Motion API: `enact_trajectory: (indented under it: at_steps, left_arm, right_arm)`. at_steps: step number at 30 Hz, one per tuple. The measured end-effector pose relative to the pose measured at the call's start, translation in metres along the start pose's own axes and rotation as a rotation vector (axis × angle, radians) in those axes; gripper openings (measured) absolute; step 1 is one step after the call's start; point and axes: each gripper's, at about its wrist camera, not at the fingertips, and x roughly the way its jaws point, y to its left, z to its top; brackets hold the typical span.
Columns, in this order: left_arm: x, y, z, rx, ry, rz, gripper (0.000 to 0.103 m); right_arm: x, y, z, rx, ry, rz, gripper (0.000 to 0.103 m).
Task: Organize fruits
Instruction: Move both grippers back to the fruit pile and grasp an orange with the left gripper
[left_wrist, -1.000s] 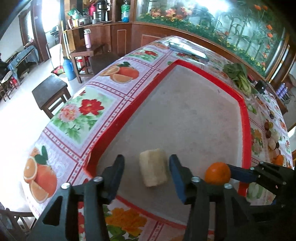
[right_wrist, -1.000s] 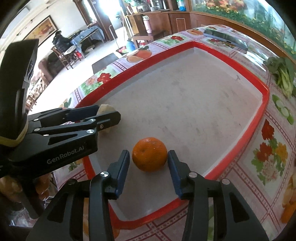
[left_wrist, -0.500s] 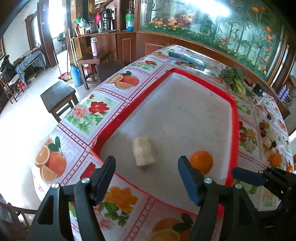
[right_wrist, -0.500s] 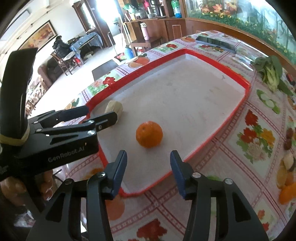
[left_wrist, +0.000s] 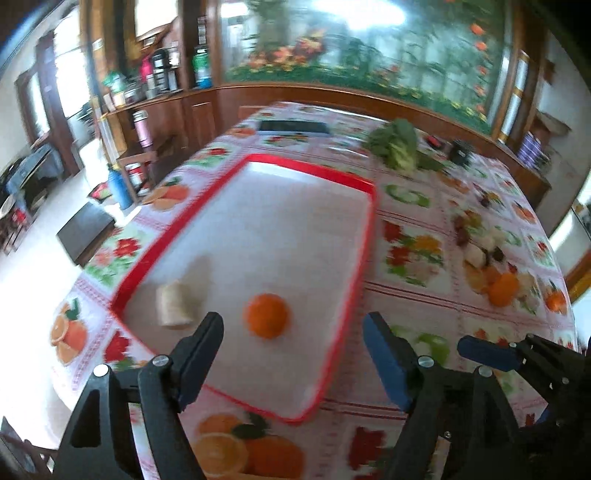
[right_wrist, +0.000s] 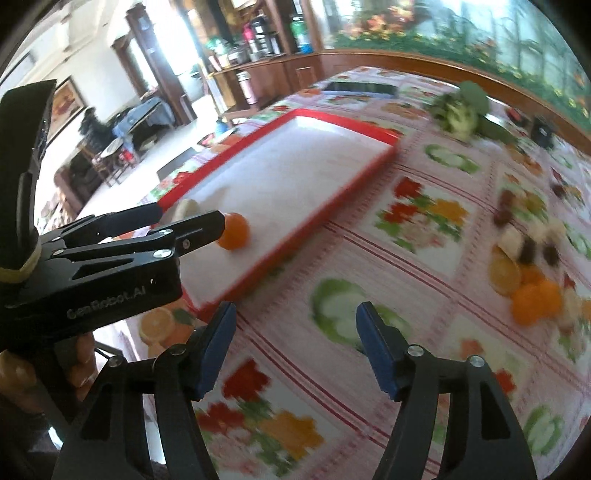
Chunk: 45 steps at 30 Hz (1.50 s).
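Observation:
A red-rimmed tray (left_wrist: 369, 236) lies on the flowered tablecloth. In it sit an orange (left_wrist: 266, 315) and a pale yellowish fruit piece (left_wrist: 173, 304); both also show in the right wrist view, the orange (right_wrist: 234, 231) and the pale piece (right_wrist: 186, 208). My left gripper (left_wrist: 293, 343) is open and empty, raised above the tray's near end. My right gripper (right_wrist: 295, 332) is open and empty over the cloth, right of the tray (right_wrist: 332, 206). A pile of loose fruit (right_wrist: 532, 266) with oranges and dark pieces lies at the right, also in the left wrist view (left_wrist: 495, 266).
Leafy greens (left_wrist: 397, 146) lie beyond the tray's far right corner. A dark flat object (left_wrist: 293, 126) lies at the table's far end. A stool (left_wrist: 85, 232) and cabinets stand on the floor to the left. The table edge runs along the left.
Both grippers have pulled back and up from the tray and swung right. The right gripper has left the orange and now faces the fruit pile. The fruits stay in the tray.

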Motion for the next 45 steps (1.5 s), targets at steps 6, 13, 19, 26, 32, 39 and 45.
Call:
enact_trajectory:
  at_steps: [6,13,19,26,32,39,45]
  left_arm:
    - [0.009,-0.064,-0.004,0.118,0.041,-0.077,0.082]
    - [0.019,-0.132,-0.009,0.224,0.082,-0.157,0.087]
    - [0.032,-0.172,-0.005,0.275,0.098,-0.186,0.087]
    - [0.057,-0.201,0.009,0.250,0.108,-0.200,0.087]
    - [0.073,-0.216,0.010,0.250,0.144,-0.210,0.087]
    - [0.090,-0.223,0.009,0.241,0.190,-0.217,0.080]
    - [0.090,-0.224,0.008,0.256,0.174,-0.212,0.080]
  right_arm:
    - [-0.026,-0.050,-0.022,0.114,-0.033,-0.058,0.067]
    - [-0.059,-0.116,-0.058,0.267,-0.061,-0.154,0.069]
    - [-0.092,-0.165,-0.086,0.371,-0.096,-0.250,0.070]
    - [-0.115,-0.209,-0.109,0.473,-0.120,-0.289,0.070]
    - [-0.127,-0.232,-0.117,0.485,-0.134,-0.326,0.070]
    - [-0.140,-0.269,-0.109,0.519,-0.164,-0.395,0.070]
    - [-0.125,-0.293,-0.094,0.508,-0.125,-0.415,0.070]
